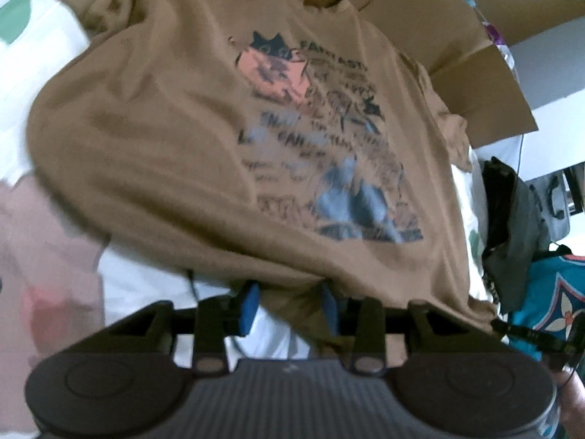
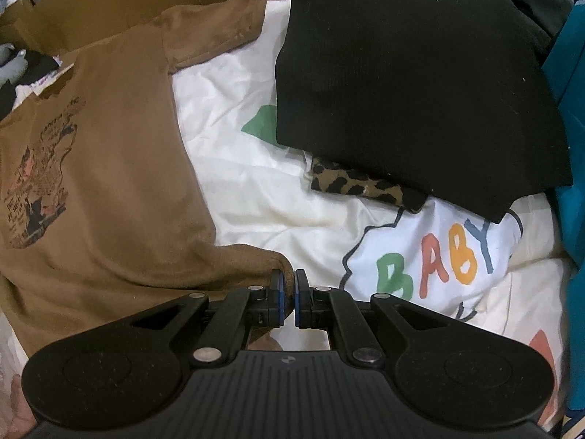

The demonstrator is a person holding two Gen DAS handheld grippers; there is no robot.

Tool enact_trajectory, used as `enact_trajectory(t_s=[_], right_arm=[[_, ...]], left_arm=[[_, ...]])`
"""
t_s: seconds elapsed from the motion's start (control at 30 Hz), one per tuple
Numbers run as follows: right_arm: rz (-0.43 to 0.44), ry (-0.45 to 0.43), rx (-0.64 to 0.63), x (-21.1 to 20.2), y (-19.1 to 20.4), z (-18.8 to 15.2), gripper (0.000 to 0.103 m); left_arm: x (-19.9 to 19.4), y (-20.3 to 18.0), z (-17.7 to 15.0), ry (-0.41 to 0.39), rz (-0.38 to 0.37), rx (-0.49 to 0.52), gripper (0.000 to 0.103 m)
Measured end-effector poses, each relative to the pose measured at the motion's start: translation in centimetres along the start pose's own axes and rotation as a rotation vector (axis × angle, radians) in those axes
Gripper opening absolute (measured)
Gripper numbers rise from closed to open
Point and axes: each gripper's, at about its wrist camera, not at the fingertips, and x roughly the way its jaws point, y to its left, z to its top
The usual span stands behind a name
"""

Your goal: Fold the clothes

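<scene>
Brown T-shirt [image 2: 109, 183] lies printed side up on the white sheet [image 2: 256, 190]. Left gripper [image 1: 290, 305] stands apart at its hem (fabric between the pads, grip unclear); right gripper [image 2: 287, 292] pinches its corner, left of the black garment [image 2: 420, 84].

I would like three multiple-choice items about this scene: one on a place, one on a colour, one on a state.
1. Where does the black garment lie?
A. on the leopard-print cloth
B. under the brown T-shirt
C. inside the cardboard box

2. What colour is the first letter of the word BABY on the bedsheet?
A. green
B. black
C. pink

3. How is the right tool?
A. wide open
B. shut on the shirt's hem
C. shut on nothing

Answers: 1 A, its edge covers the leopard print; 2 A, the first B is green; 3 B, brown fabric sits between the closed pads.
</scene>
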Motion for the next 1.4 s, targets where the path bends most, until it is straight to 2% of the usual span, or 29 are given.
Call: enact_trajectory(t_s=[0.17, 0.3, 0.33, 0.4, 0.5, 0.67, 0.77, 0.87, 1.17, 1.4], right_arm=[[0.023, -0.006, 0.015, 0.3, 0.0, 0.2, 0.003], [0.029, 0.004, 0.012, 0.8, 0.1, 0.3, 0.004], [0.030, 0.006, 0.011, 0.9, 0.1, 0.3, 0.004], [0.031, 0.010, 0.009, 1.1, 0.2, 0.3, 0.004], [0.040, 0.006, 0.008, 0.7, 0.3, 0.4, 0.004], [0.086, -0.021, 0.007, -1.2, 0.6, 1.0, 0.004], [0.121, -0.055, -0.001, -2.5, 1.1, 1.7, 0.004], [0.152, -0.092, -0.014, -3.4, 1.7, 2.7, 0.004], [0.114, -0.167, -0.069, -2.1, 3.2, 7.6, 0.004], [0.062, -0.185, -0.110, -0.1, 4.3, 9.6, 0.003]], left_arm=[[1.0, -1.1, 1.9, 0.002, 0.017, 0.042, 0.039], [2.6, -2.4, 3.4, 0.016, 0.061, 0.097, 0.037], [3.0, -2.6, 3.6, 0.020, 0.076, 0.106, 0.035], [3.4, -3.0, 4.0, 0.025, 0.112, 0.128, 0.017], [2.5, -3.8, 4.4, 0.045, 0.124, 0.158, 0.006], [-1.5, -4.7, 5.5, 0.065, 0.081, 0.190, 0.006], [-3.8, -5.8, 6.8, 0.037, 0.061, 0.220, 0.006], [-4.2, -6.7, 8.9, 0.009, 0.058, 0.227, 0.006], [1.4, -7.8, 15.0, 0.002, 0.121, 0.227, 0.006], [5.3, -6.9, 17.0, 0.022, 0.133, 0.217, 0.007]])
